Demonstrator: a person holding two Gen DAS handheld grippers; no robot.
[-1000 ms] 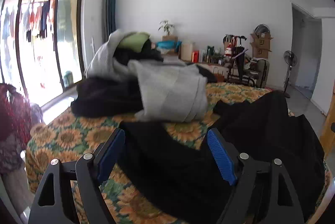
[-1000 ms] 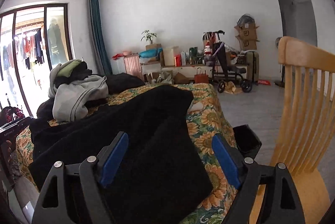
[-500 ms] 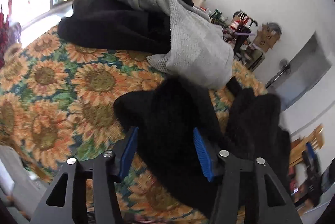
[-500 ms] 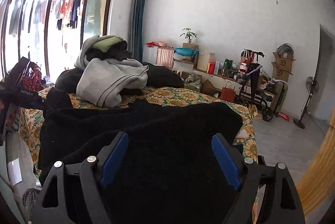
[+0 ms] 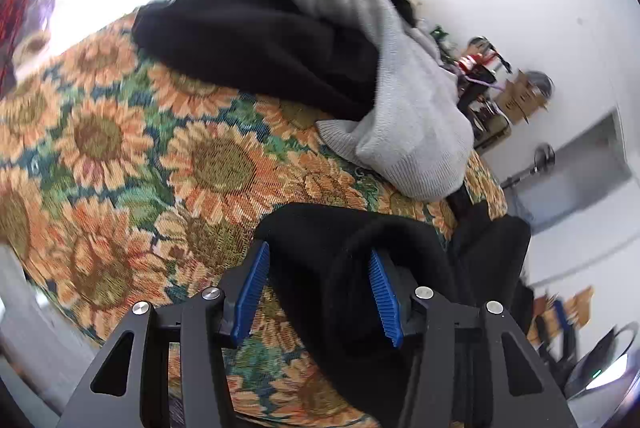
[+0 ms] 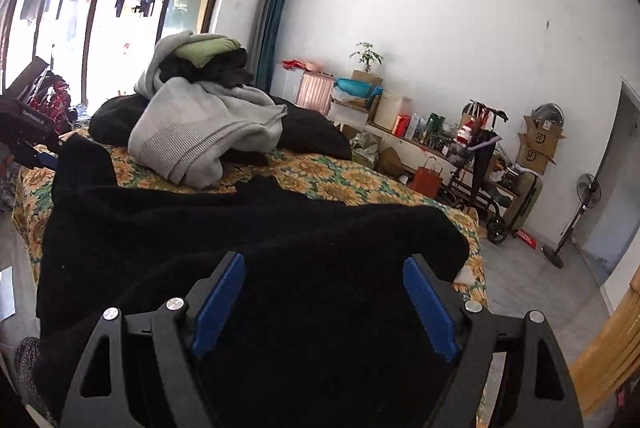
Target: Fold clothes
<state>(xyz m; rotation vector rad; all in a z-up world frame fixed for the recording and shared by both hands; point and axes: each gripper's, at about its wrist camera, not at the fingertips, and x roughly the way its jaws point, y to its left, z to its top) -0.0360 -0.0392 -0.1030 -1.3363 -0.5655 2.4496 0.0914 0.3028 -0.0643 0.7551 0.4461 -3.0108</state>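
Observation:
A black garment (image 6: 240, 228) lies spread over the near part of the bed's sunflower cover (image 6: 340, 179). My left gripper (image 5: 320, 292) points down at one corner of it. A thick fold of the black garment (image 5: 340, 240) is pinched between the blue pads. In the right wrist view that corner rises in a peak up to the left gripper (image 6: 44, 155) at the far left. My right gripper (image 6: 324, 304) hangs over the other end of the garment. Its jaws stand wide and its pads (image 6: 220, 300) press on nothing.
A pile of clothes sits further back on the bed: a grey sweater (image 6: 208, 131), dark garments (image 5: 256, 39) and a green piece (image 6: 204, 49) on top. A wooden chair (image 6: 612, 356) stands close at the right. A stroller (image 6: 480, 163), boxes and a fan (image 6: 584, 195) line the far wall.
The left gripper tipped down, rolled and narrowed its jaws onto a fold of the black garment. The right gripper swung left, away from the chair, with its jaws still wide.

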